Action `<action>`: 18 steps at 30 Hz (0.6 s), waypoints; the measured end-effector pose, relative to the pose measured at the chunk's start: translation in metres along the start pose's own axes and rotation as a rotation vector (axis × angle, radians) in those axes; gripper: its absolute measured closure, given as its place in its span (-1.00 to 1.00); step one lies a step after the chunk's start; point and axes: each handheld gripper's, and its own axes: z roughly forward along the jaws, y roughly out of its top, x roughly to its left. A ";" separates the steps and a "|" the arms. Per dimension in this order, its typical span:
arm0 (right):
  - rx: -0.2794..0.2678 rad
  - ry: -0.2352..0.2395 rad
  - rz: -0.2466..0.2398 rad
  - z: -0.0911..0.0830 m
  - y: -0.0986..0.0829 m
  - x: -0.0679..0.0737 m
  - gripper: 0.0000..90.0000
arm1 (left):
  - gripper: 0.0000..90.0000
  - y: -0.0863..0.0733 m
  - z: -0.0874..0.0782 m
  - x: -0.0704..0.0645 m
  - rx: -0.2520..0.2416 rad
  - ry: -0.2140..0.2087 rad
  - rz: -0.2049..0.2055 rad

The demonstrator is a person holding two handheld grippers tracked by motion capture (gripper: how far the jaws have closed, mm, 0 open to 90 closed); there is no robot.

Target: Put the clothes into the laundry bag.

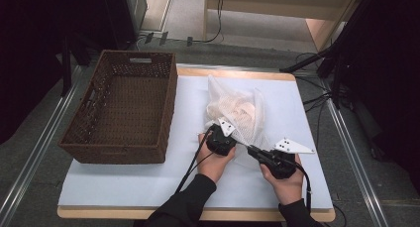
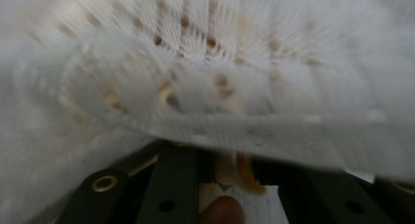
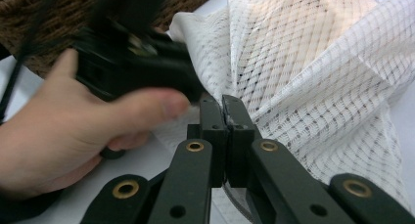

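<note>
Between the right gripper (image 3: 225,109) jaws, pressed together, a fold of the white mesh laundry bag (image 3: 313,72) is being pinched; the left gripper (image 1: 221,138) is pushing into the bag's near edge, jaw state I cannot tell. Bag is lying mid-table on the white tabletop (image 1: 124,182), pale cloth inside, just right of the brown woven wicker basket (image 1: 124,108). Looks like opening the mouth is the step in hand; next move probably needs the left to get a firm grip and pull the edges apart.

Two hands near the table's front: the left gripper (image 1: 224,133) points forward, the right gripper (image 3: 224,111) has jaws pressed together.
</note>
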 end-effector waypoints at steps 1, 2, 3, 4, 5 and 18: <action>0.000 0.000 0.000 0.000 0.000 0.000 0.99 | 0.57 0.000 0.000 0.000 0.000 0.000 0.000; 0.003 -0.003 0.004 0.000 0.000 -0.001 0.99 | 0.57 0.000 -0.002 0.000 -0.003 -0.005 0.011; 0.001 -0.004 0.010 0.000 -0.001 -0.001 0.99 | 0.50 0.000 -0.005 0.000 -0.001 -0.022 0.013; 0.002 -0.006 0.009 -0.001 -0.001 -0.003 0.99 | 0.40 -0.001 -0.009 0.002 -0.006 -0.046 0.014; 0.002 -0.005 0.013 -0.001 -0.001 -0.003 0.99 | 0.29 -0.001 -0.013 0.002 -0.010 -0.063 0.011; 0.001 -0.005 0.019 -0.001 -0.001 -0.005 0.99 | -0.11 -0.043 -0.069 0.011 0.096 -0.137 0.089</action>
